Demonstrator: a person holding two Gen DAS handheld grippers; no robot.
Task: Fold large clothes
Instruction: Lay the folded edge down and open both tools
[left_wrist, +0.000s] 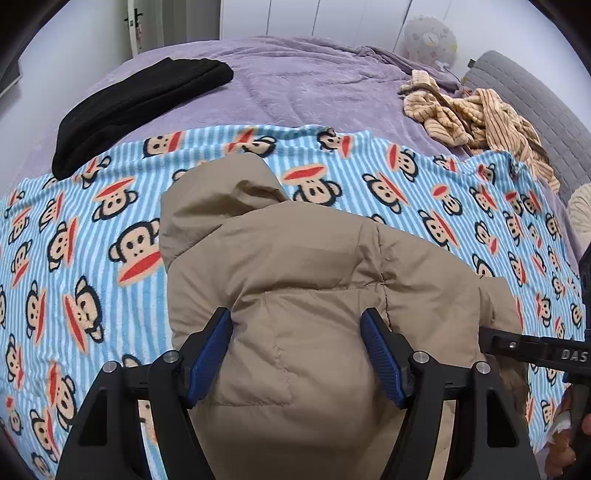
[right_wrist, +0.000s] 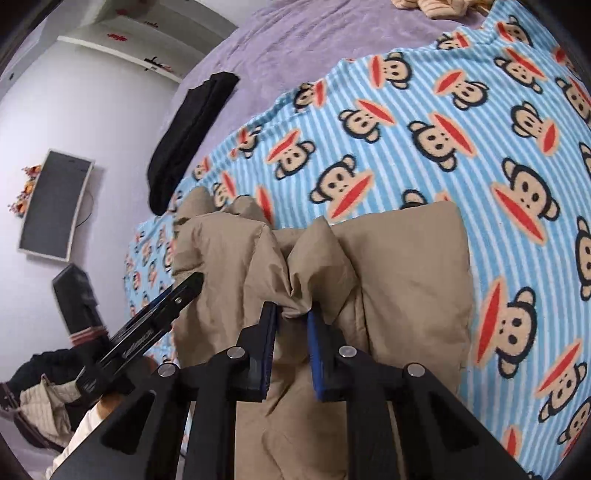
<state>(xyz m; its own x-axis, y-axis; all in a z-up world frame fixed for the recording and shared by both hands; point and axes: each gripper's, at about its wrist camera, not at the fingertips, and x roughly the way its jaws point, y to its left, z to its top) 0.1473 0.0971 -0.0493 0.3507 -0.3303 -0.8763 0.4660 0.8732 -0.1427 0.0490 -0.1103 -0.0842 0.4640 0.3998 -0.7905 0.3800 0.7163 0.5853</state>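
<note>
A puffy tan quilted jacket (left_wrist: 295, 288) lay bunched on a blue-striped monkey-print fleece blanket (left_wrist: 92, 229) spread over a purple bed cover (left_wrist: 295, 81). The right tool (right_wrist: 293, 314) pinched a gathered fold of the jacket, while the left tool (left_wrist: 297, 325) stood wide apart over the padding, gripping nothing. A folded black garment (left_wrist: 140, 107) lay nearby.

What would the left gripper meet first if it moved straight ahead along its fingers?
Probably the tan puffer jacket: the open left gripper already straddles its padded bulk. Depth is unclear.
</note>
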